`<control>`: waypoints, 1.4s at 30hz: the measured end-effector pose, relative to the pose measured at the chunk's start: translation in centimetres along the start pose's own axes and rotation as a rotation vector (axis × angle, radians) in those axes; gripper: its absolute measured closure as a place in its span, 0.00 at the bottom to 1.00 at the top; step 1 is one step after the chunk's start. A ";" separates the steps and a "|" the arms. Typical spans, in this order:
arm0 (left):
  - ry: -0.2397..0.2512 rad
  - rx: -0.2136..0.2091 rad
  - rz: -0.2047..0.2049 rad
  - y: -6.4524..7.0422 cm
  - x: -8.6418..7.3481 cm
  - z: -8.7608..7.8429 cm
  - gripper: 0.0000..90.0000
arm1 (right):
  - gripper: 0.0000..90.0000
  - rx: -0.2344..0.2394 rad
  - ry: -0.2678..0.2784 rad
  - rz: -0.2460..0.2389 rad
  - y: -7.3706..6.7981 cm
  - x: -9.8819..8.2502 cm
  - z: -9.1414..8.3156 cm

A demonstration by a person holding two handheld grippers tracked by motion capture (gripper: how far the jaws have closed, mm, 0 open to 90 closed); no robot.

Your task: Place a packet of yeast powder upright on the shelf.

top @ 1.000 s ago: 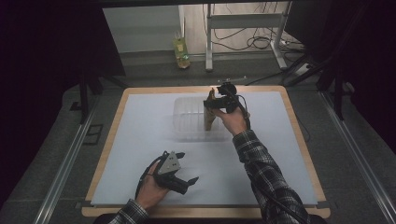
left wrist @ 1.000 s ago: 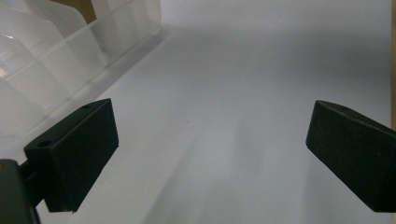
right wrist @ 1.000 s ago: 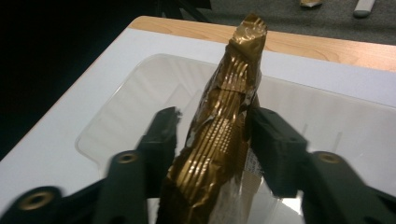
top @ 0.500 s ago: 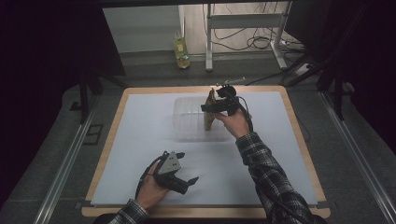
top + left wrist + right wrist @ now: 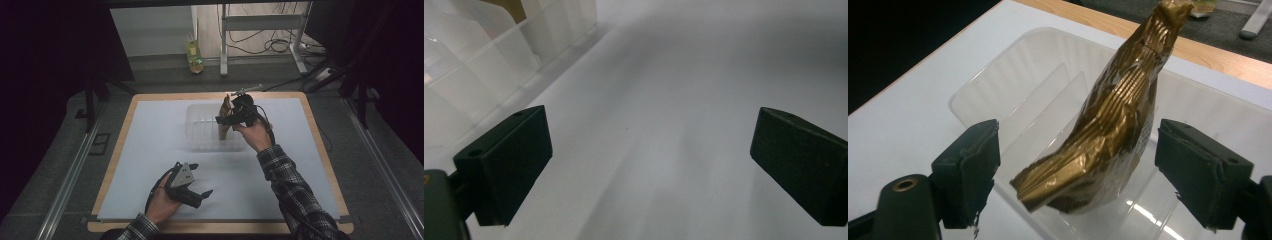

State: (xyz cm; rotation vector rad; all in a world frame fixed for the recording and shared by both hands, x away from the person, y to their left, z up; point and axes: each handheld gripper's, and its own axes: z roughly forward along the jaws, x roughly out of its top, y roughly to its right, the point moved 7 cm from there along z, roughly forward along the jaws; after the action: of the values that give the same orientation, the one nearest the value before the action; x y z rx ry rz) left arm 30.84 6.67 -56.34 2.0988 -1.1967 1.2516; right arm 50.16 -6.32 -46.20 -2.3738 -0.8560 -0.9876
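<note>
Packet (image 5: 1108, 125) stands in the clear box (image 5: 1013, 65); right gripper (image 5: 1078, 175) has just opened wide, letting go.

We're looking down on a wooden tabletop (image 5: 320, 150) under a white sheet (image 5: 150, 150), lit from above while the room around us sits dark. Grey carpeted floor (image 5: 165, 70) runs past the far edge. Back there we see a yellow-green bottle (image 5: 194, 55) standing on the floor, a white metal frame (image 5: 260, 25) with cables (image 5: 280, 46) tangled beneath it, and metal rails (image 5: 70, 175) flanking the sides.
</note>
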 end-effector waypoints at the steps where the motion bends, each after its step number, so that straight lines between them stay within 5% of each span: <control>1: -0.001 -0.001 -0.006 0.0 0.0 0.0 0.04 | 0.20 0.000 0.000 0.000 0.0 0.0 0.0; 15: -0.002 -0.005 -0.037 -0.4 0.0 -0.3 0.06 | 0.14 0.005 -0.010 -0.077 -0.9 -0.8 -0.9; 42: -0.001 0.001 -0.024 -0.3 0.0 -0.1 0.05 | 0.07 0.030 0.011 -0.183 -2.2 -3.1 -2.6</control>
State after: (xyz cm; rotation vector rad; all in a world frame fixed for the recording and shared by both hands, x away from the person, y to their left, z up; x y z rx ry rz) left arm 31.06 6.96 -56.26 2.1093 -1.1683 1.2410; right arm 45.72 -7.46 -46.54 -2.2935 -1.0915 -1.0485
